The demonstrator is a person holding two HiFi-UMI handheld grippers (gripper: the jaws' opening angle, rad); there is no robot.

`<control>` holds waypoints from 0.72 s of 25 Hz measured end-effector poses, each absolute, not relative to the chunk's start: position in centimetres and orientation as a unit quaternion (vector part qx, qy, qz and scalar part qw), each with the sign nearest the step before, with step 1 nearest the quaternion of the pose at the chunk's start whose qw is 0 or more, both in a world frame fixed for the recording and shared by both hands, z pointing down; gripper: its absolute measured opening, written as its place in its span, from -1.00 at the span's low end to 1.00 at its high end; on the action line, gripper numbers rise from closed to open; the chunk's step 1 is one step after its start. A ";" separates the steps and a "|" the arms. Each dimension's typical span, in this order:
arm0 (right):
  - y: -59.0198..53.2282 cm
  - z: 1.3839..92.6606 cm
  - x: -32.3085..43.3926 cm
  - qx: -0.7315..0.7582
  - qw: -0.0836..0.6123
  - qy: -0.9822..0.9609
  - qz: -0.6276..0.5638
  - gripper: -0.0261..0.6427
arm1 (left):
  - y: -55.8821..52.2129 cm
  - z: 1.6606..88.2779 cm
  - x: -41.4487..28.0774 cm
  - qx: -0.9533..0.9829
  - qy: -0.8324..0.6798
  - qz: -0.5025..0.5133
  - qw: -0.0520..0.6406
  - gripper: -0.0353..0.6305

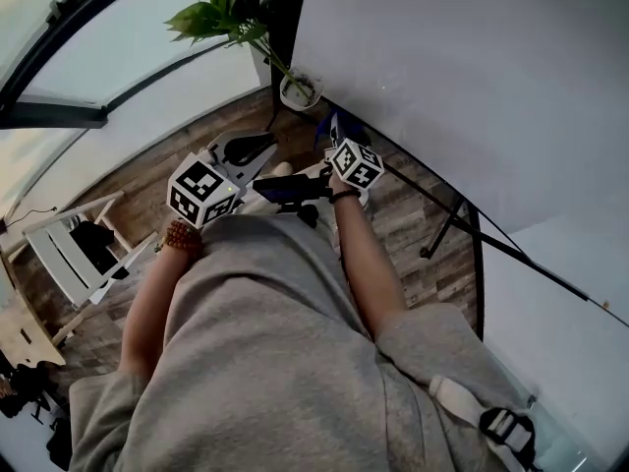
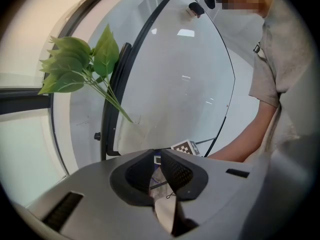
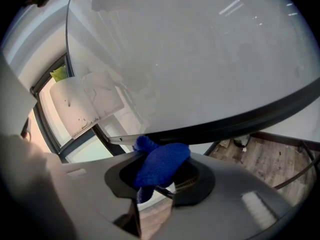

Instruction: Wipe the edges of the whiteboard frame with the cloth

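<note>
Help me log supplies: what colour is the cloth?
Blue cloth, clearest in the right gripper view.

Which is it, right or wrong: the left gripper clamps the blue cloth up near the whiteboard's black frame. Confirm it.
Wrong gripper. It is the right gripper that clamps the blue cloth up near the whiteboard's black frame, as the right gripper view shows. The left gripper holds no cloth.

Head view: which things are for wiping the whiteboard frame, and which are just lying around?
For the job:
blue cloth, pinched in the right claw
whiteboard
its black frame

Just lying about:
potted plant
white chair
left claw, shut on nothing
</note>
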State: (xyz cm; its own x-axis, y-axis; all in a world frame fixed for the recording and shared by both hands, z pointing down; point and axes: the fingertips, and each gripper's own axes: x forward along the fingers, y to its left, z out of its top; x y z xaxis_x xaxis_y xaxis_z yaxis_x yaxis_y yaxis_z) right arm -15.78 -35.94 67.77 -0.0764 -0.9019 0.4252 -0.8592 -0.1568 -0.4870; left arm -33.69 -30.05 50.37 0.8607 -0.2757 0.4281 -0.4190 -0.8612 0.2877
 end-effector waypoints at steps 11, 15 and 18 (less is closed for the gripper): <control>-38.6 67.4 -19.8 -0.649 0.037 0.676 -0.346 -0.52 | -29.8 50.5 -38.1 0.932 -0.240 0.183 0.200 -0.75; -39.2 67.3 -21.0 -0.640 0.030 0.686 -0.345 -0.52 | -29.9 50.3 -39.6 0.927 -0.262 0.175 0.203 -0.75; -39.8 67.3 -21.8 -0.634 0.027 0.691 -0.346 -0.52 | -30.0 50.3 -40.2 0.925 -0.270 0.173 0.204 -0.75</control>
